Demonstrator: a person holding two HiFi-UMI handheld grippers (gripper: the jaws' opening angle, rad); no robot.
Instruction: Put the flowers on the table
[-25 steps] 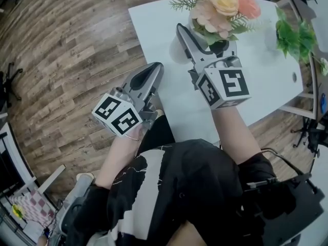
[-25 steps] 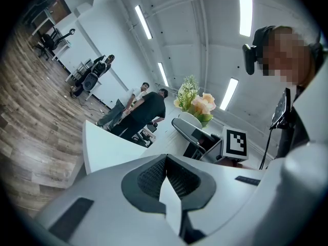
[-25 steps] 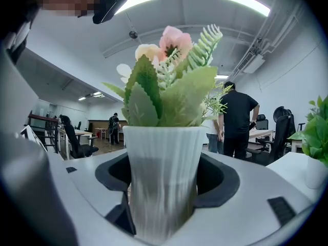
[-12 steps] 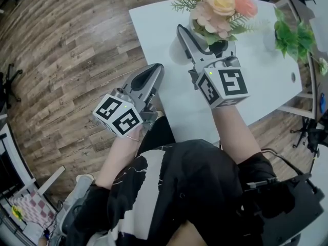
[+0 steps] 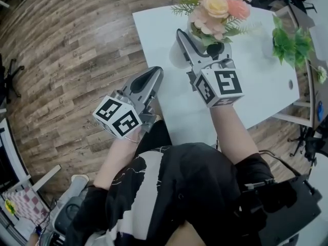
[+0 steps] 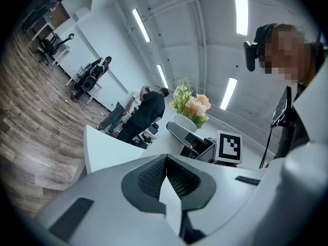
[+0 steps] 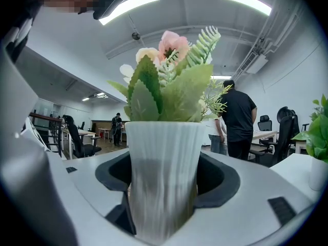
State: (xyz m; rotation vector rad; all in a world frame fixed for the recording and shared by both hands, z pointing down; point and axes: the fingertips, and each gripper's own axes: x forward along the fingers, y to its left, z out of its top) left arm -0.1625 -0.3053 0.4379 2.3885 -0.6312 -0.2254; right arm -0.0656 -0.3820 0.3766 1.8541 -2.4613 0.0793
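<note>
A bunch of pink and peach flowers (image 5: 215,6) with green fronds stands in a white ribbed vase (image 5: 191,25) over the white table (image 5: 256,76). My right gripper (image 5: 201,39) points level and is shut on the vase, one jaw on each side. In the right gripper view the vase (image 7: 164,173) fills the gap between the dark pads (image 7: 218,181), with the flowers (image 7: 169,76) above. I cannot tell whether the vase's base rests on the table. My left gripper (image 5: 154,75) hovers over the wood floor left of the table, shut and with nothing in it (image 6: 166,181).
A second green plant (image 5: 289,40) sits at the table's far right. Wood floor (image 5: 77,45) lies to the left. People stand by desks and office chairs in the background (image 6: 146,111). A black bag (image 5: 287,209) lies at the lower right.
The head camera has shifted a little, so the table sits slightly differently in the picture. Both grippers and the vase keep their places.
</note>
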